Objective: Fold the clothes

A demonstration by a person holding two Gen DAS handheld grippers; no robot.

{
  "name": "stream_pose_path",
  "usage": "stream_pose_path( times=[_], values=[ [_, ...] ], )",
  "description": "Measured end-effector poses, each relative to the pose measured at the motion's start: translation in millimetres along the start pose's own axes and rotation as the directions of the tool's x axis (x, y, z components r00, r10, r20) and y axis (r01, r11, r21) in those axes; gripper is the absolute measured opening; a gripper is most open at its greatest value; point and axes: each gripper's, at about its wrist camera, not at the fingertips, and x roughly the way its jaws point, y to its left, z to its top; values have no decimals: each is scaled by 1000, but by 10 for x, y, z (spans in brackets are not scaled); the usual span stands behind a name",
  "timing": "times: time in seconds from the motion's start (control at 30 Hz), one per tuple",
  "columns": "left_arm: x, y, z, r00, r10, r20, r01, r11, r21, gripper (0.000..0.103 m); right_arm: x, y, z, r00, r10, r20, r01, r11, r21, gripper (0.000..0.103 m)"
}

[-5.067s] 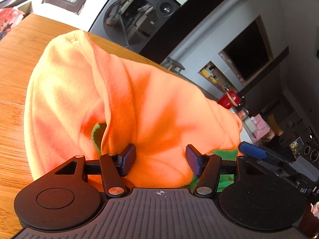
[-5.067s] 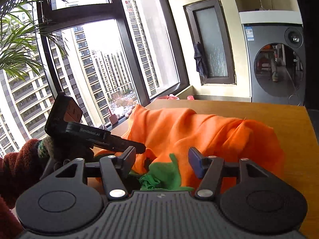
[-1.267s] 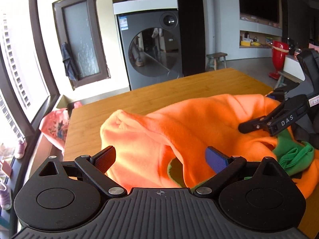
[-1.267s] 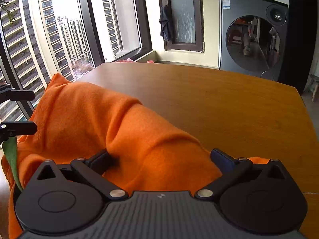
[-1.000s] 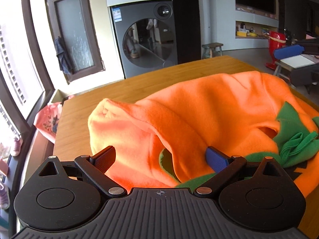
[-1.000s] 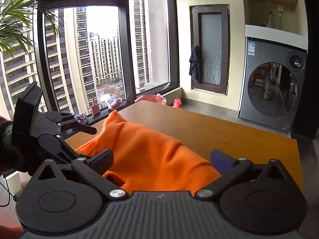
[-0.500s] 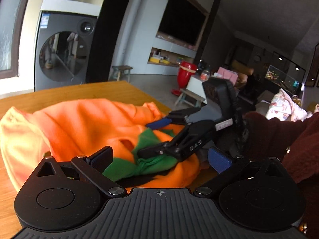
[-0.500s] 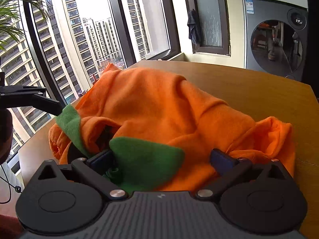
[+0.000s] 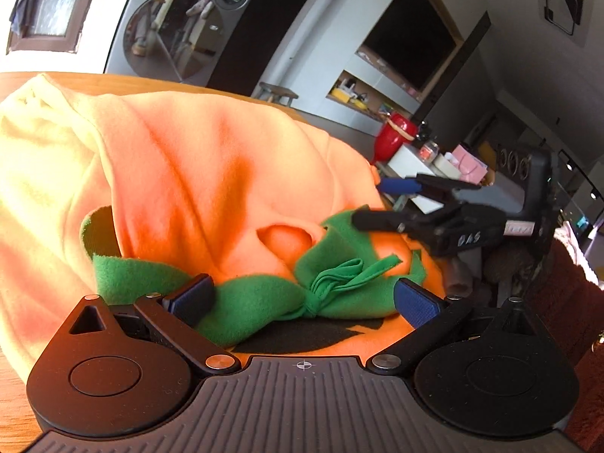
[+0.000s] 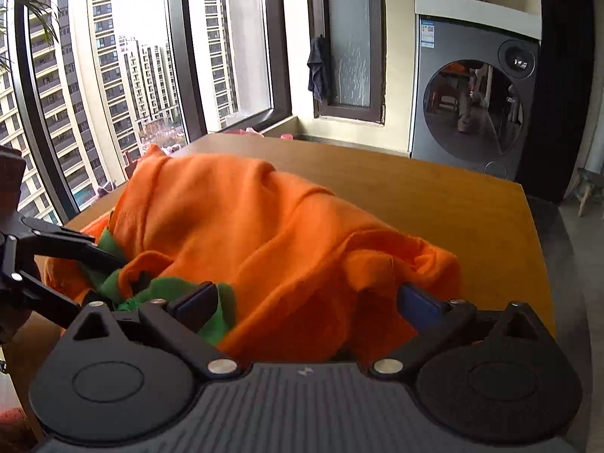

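Observation:
An orange fleece garment [image 9: 211,173] with a green collar and knotted tie [image 9: 321,287] lies bunched on the wooden table [image 10: 434,196]. My left gripper [image 9: 304,296] is open, its blue pads either side of the green tie, close over the cloth. My right gripper [image 10: 307,300] is open low over the orange heap [image 10: 264,226], its left pad by the green trim. In the left wrist view the right gripper [image 9: 381,204] reaches in from the right with its fingers apart at the garment's edge. The left gripper's fingers [image 10: 68,249] show at the left of the right wrist view.
A washing machine [image 10: 475,102] stands beyond the table's far end. Large windows [image 10: 113,87] run along one side. A red vase [image 9: 394,137] and shelves with small items are in the room behind. The table's right edge [image 10: 540,264] drops to the floor.
Both grippers have come lower and closer to the garment. The left gripper now straddles the green tie. The garment has shifted and lies more bunched.

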Motion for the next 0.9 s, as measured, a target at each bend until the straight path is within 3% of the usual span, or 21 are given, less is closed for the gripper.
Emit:
stream_pose_path(
  times=[0.1,0.2,0.3,0.37,0.4,0.47,0.53,0.63,0.77,0.87,0.9],
  values=[
    [-8,9,-11,1000,1,5,-1,1000,0,103,-85,22,347,995,66,74,-63,997,-45,102],
    [-21,12,-25,1000,3,11,-3,1000,-5,103,268,86,631,993,121,4,-120,987,-108,102],
    [-98,-23,-9,1000,11,21,-10,998,-54,103,798,92,728,984,134,-119,-146,984,-106,101],
    [-167,-60,20,999,-10,33,12,998,-64,103,1106,60,732,974,126,-188,-144,986,-85,95],
    [-194,-61,13,999,-20,36,22,998,-61,103,1205,15,711,963,162,-216,-174,984,-37,92],
    [-213,-21,-20,999,-33,30,35,997,-72,103,1382,-68,667,936,235,-264,-228,972,59,74],
    [-187,58,-61,999,-45,26,47,993,-109,103,1300,-61,631,920,293,-258,-274,956,108,43],
    [-187,130,-58,997,-60,38,65,988,-142,103,806,120,696,926,325,-194,-325,945,32,23],
    [-177,110,-77,998,-54,41,58,992,-111,103,27,474,578,911,370,-184,-399,904,-157,21],
    [-285,98,-110,996,-85,37,88,992,-88,103,-105,605,227,891,369,-263,-415,898,-146,22],
    [-327,95,-121,995,-97,36,100,992,-81,103,-102,643,106,896,349,-275,-402,900,-167,22]
  ],
)
